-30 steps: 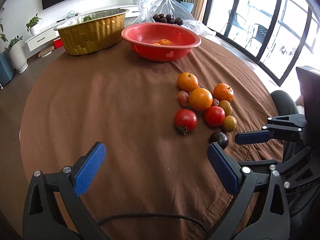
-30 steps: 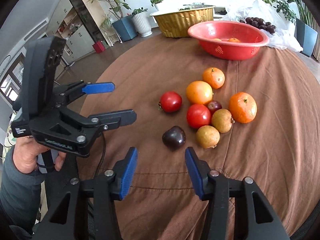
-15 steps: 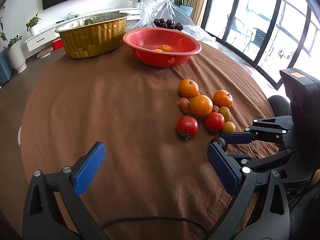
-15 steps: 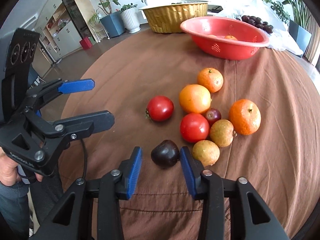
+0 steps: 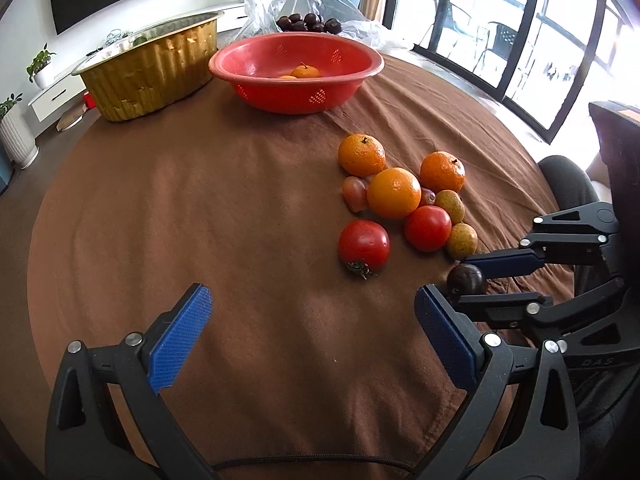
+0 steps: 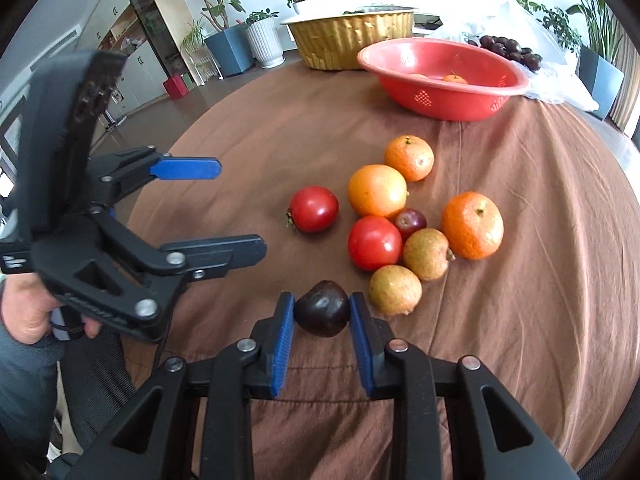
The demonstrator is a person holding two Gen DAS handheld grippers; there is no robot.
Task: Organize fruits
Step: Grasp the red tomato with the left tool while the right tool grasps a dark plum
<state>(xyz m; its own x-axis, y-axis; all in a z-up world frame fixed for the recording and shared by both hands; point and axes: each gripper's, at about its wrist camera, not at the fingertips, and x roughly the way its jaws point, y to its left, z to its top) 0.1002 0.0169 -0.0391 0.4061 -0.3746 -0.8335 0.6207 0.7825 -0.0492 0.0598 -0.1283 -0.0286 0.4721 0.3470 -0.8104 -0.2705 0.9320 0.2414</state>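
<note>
My right gripper [image 6: 322, 308] is shut on a dark plum [image 6: 322, 309] low over the brown tablecloth; it also shows in the left wrist view [image 5: 465, 279]. Just beyond it lies a cluster of fruit: oranges [image 6: 377, 190], tomatoes [image 6: 374, 243], brownish fruits [image 6: 395, 290] and a small purple plum [image 6: 411, 223]. A red bowl [image 6: 440, 96] with oranges inside stands at the far side. My left gripper [image 5: 312, 320] is open and empty above bare cloth, left of the cluster.
A gold foil basin [image 5: 152, 70] stands far left of the red bowl [image 5: 296, 92]. A clear plastic bag with dark plums [image 5: 308, 22] lies behind the bowl. The round table's edge [image 5: 36, 216] curves along the left. Windows are at the right.
My right gripper moved forward around the dark plum and closed on it. My left gripper stayed open and hardly shifted.
</note>
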